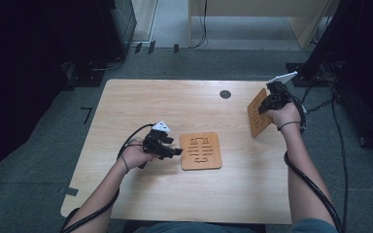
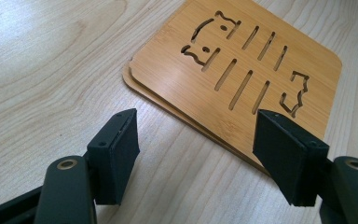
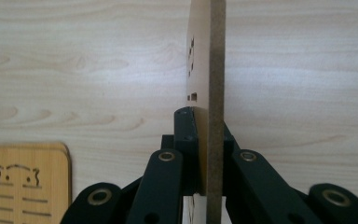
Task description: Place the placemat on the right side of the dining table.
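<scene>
Two wooden coasters with cut-out slots lie stacked (image 1: pixel 200 151) in the middle of the table. My left gripper (image 1: pixel 177 152) hovers at the stack's left edge, open. In the left gripper view the stack (image 2: pixel 242 70) lies just ahead, its near corner between the spread jaws of the left gripper (image 2: pixel 198 121), which do not press on it. My right gripper (image 1: pixel 268 104) is shut on a third coaster (image 1: pixel 257 112), held upright over the table's right side. The right gripper view shows that coaster (image 3: pixel 209 70) edge-on in the right gripper (image 3: pixel 205 116), and the stack (image 3: pixel 23 182) at lower left.
A light wooden table (image 1: pixel 150 102) carries a round black grommet (image 1: pixel 225 94) near its far edge. Cables trail from both grippers. Dark stands and cords (image 1: pixel 320 68) sit on the floor beyond the table's right corner.
</scene>
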The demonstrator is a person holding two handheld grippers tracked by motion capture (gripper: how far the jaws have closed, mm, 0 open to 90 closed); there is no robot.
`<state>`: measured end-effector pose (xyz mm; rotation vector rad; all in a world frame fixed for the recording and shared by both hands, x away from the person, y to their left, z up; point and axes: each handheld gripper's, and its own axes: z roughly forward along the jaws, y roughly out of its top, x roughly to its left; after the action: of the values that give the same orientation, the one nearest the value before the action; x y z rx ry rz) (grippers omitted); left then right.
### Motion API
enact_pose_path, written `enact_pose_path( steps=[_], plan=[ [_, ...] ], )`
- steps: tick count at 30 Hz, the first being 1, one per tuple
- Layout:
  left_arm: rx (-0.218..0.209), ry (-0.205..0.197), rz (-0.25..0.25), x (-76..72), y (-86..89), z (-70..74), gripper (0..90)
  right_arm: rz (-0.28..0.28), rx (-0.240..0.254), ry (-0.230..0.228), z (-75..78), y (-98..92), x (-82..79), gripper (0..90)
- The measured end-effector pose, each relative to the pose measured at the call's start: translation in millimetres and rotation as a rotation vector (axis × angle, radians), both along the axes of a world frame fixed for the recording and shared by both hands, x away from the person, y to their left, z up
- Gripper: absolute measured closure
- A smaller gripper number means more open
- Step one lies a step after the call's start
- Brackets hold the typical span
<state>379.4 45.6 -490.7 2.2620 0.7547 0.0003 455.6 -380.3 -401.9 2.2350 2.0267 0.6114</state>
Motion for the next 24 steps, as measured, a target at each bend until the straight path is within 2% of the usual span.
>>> enact_pose_path(
  steps=[3,9,17,24],
  plan=[
    [0.001,-0.001,0.000,-0.3,0.2,-0.3,30.2,-0.015,0.011,-0.014,0.4,-2.2,2.8,87.3],
    [0.009,-0.005,0.002,-1.1,0.9,-0.7,30.2,-0.023,0.005,0.000,-2.0,-4.9,8.7,86.4],
    [0.012,-0.007,-0.001,-1.5,0.6,-0.7,30.1,-0.013,-0.015,0.010,-1.1,-6.6,8.1,85.3],
    [0.015,-0.005,-0.004,-1.8,0.2,-0.9,30.1,-0.015,-0.019,-0.002,9.7,-13.6,5.4,83.1]
  ],
)
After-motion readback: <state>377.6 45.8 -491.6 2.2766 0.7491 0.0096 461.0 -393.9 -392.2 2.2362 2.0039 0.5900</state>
